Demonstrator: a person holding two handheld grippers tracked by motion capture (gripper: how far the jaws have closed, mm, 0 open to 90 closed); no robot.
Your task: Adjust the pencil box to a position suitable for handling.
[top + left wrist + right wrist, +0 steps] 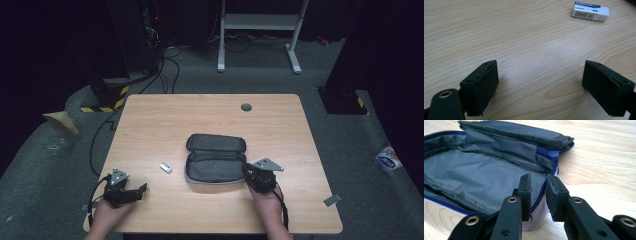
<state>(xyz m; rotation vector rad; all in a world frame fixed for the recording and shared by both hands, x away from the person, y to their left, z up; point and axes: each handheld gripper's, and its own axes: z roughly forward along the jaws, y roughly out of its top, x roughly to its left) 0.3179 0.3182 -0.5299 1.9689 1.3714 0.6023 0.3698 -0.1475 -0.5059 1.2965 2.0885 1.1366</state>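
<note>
A soft grey fabric pencil case (216, 159) with a blue zipper lies unzipped and spread open at the middle of the light wooden table (150, 115), its long axis running left to right. The right gripper (538, 185) pinches its near right rim, jaws narrow. The left gripper (540, 75) rests well apart, jaws wide and empty. A small white eraser (165, 167) lies between them.

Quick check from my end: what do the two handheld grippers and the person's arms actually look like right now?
Both grippers are black. The left gripper and right gripper each carry a grey three-cornered plate on top and trail a black cable. Up close, the jaws end in blocky black pads, slightly frayed at the edges, on arms with brass-coloured rivets. The forearms are bare, no sleeves in sight.
</note>
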